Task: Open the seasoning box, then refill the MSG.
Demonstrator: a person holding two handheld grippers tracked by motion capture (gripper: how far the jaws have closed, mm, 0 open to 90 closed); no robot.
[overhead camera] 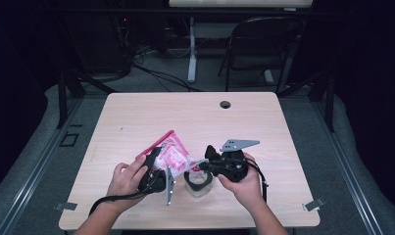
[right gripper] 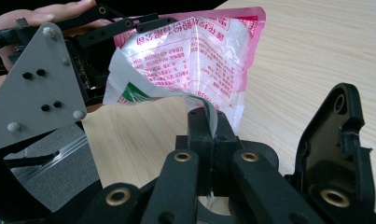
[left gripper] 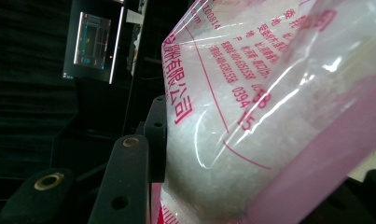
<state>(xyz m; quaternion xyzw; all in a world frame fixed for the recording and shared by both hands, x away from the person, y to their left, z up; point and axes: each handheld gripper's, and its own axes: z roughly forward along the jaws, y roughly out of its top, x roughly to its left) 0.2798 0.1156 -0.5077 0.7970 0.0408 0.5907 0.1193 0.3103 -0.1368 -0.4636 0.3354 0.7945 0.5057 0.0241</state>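
Observation:
A pink-and-white printed plastic bag (overhead camera: pixel 173 151) with white contents is held up over the table's near middle, between both grippers. My left gripper (overhead camera: pixel 155 157) is shut on its left side. In the left gripper view the bag (left gripper: pixel 251 93) sits close up against one black finger (left gripper: pixel 125 182). My right gripper (right gripper: pixel 208 123) is shut on a loose corner flap of the bag (right gripper: pixel 199 51). In the high view the right gripper (overhead camera: pixel 202 165) is just right of the bag. The left gripper's fingers (right gripper: pixel 125 23) clamp the bag's top edge in the right gripper view.
A small clear cup with a black rim (overhead camera: pixel 199 184) stands on the light wood table (overhead camera: pixel 185 112) just below the grippers. A cable hole (overhead camera: pixel 225 104) lies near the far edge. A folding chair (overhead camera: pixel 263 44) stands beyond the table.

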